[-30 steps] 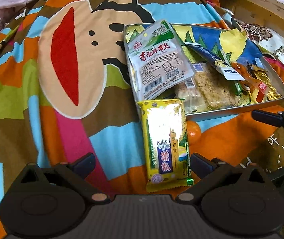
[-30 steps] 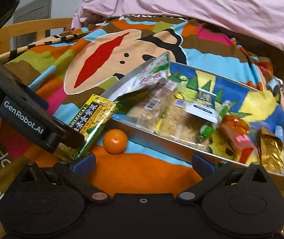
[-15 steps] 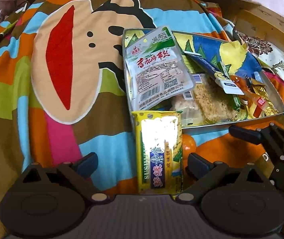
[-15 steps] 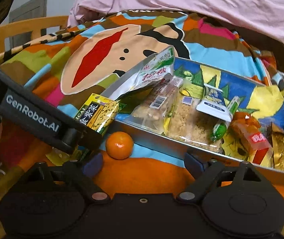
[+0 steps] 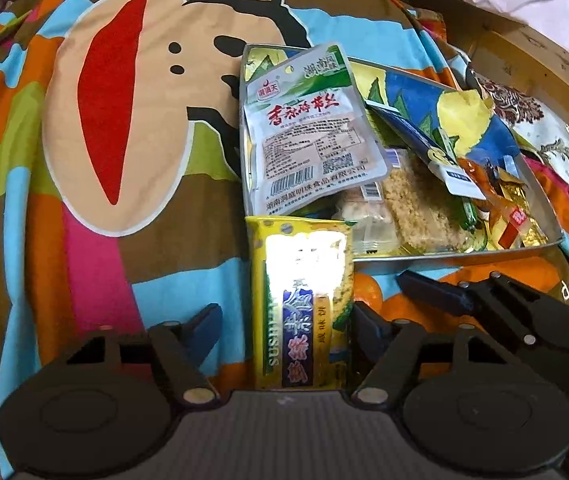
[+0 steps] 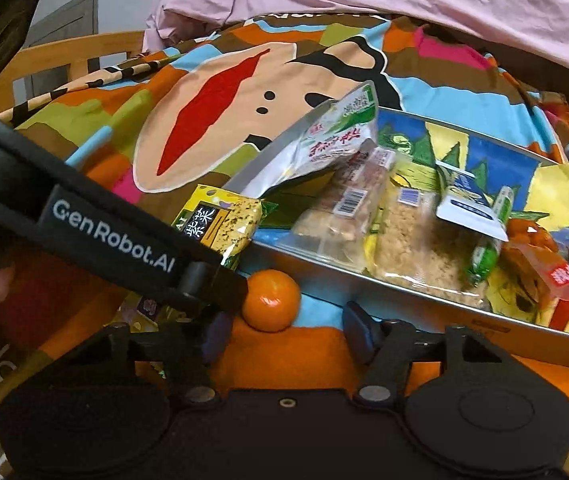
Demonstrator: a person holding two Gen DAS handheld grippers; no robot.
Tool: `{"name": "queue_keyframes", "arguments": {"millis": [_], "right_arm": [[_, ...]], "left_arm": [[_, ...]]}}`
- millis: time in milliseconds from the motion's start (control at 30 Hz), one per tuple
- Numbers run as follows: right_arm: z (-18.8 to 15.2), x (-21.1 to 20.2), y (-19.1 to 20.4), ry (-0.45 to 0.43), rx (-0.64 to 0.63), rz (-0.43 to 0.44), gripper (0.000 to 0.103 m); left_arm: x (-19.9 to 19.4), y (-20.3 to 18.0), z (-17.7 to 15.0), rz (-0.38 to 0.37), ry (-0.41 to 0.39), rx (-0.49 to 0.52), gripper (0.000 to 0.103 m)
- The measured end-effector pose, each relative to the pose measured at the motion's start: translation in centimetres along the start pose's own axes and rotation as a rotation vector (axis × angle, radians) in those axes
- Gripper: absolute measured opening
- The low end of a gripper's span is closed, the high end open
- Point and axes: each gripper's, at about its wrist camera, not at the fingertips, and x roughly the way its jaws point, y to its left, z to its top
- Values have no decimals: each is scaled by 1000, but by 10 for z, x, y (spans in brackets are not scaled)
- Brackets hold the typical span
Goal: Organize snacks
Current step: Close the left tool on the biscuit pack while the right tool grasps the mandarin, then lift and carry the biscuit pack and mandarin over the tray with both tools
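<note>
A yellow seaweed snack packet [image 5: 302, 312] lies on the bedspread in front of the metal tray [image 5: 456, 254]. My left gripper [image 5: 284, 320] straddles it, jaws closing; the right finger touches the packet's edge and a gap stays on the left. A small mandarin [image 6: 271, 300] sits by the tray's rim [image 6: 324, 276], just beyond my right gripper [image 6: 288, 330]. Its jaws are closing and stand clear of the fruit. In the right wrist view a finger [image 6: 220, 288] of the left tool lies across the packet [image 6: 220, 228]. The mandarin [image 5: 366, 290] peeks out beside the packet.
The tray holds a white-green pouch [image 5: 308, 132], rice crackers [image 6: 420, 248] and several small sweets. A cartoon-print bedspread [image 5: 124, 120] covers the bed. Pink bedding [image 6: 404, 0] is heaped behind. A wooden frame [image 5: 544, 64] runs along the right. A person's fingertip [image 6: 0, 284] shows at the left.
Both grippers' jaws have narrowed. The left one has come closer over the yellow packet. The right one has edged in toward the mandarin, which now sits nearer its fingertips.
</note>
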Motion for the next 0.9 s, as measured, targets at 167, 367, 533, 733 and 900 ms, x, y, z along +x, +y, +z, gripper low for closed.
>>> {"name": "queue_keyframes", "arguments": {"millis": [167,367,533,733,900], "right_arm": [[2,3,2,-8,-12,32,39],[2,2,1,-15,-8,37,36],[1,-8,0,-27,6,9,36],[4,-35,-7,-63,50,-20,36],[11,-69,-13,-121,65,-60,36]], "left_arm": [[-3,1,1,-18,-10,-9,52],[-5,3,2,-9,-5,-27,52],[-12,-1,2,2,-21,-19,51],[-32,-8,5,0,-73,-26,51],[-59,-15,9,-20,-156,-45,51]]}}
